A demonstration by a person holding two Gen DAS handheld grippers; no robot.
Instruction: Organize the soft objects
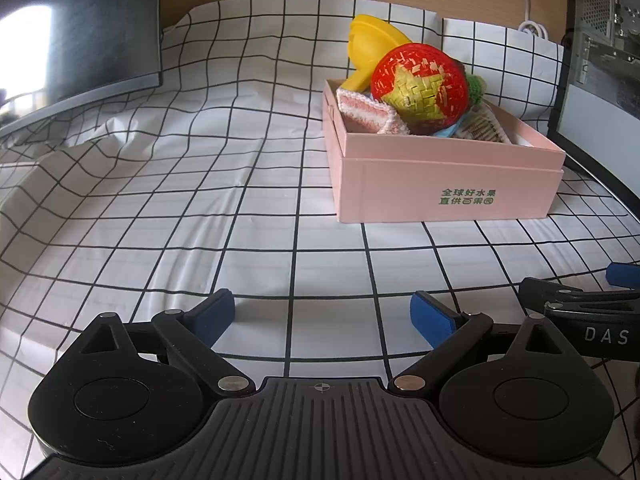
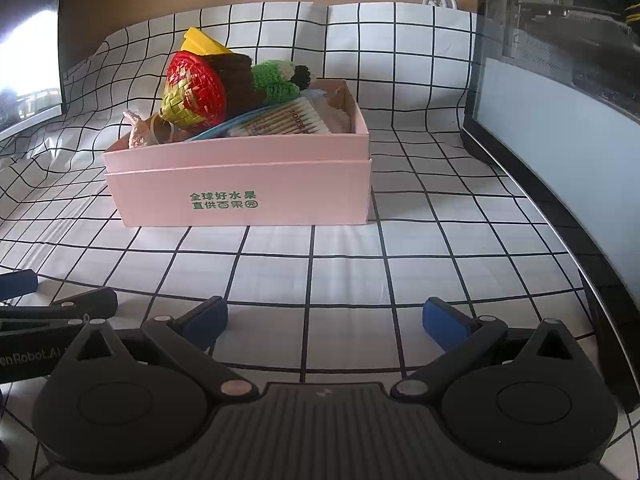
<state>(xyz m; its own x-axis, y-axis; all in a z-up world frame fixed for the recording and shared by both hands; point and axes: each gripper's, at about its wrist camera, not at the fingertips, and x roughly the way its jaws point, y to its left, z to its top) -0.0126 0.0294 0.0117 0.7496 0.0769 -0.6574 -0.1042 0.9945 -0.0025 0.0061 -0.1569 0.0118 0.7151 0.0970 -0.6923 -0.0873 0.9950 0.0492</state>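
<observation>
On the left edge stood a dark monitor (image 1: 80,28), its lower bezel resting just above the wrinkled, black-gridded white cloth (image 1: 180,200) that covered the table. The left gripper (image 1: 324,316) hung low over bare cloth, its 2 blue-padded fingers spread wide with nothing between them. Ahead of it and off to its right sat the pink cardboard box (image 1: 440,188), a rigid, smooth-walled rectangle with green printed characters on its front, its long axis running across the view. The soft things were already piled inside: a pink-and-white crocheted piece (image 1: 368,110) at the left end, a yellow plastic funnel-like shape (image 1: 372,48) behind, a woven straw strawberry (image 1: 420,84) in red with a yellow-green star cap, then a green crocheted toy (image 2: 276,78) beside a brown knitted one (image 2: 236,76), and a flat clear pack of cotton swabs (image 2: 288,120) toward the right end. The right gripper (image 2: 324,320) faced the box almost squarely, the box lying straight ahead and slightly left of its centre line; its jaws stood fully wide and empty. Judged from that, the right hand was the better aligned of the 2 for any further move on the box. No loose soft object showed on the cloth, so the sorting looked close to finished. A glass-sided computer case (image 2: 560,80) bounded the far right.
</observation>
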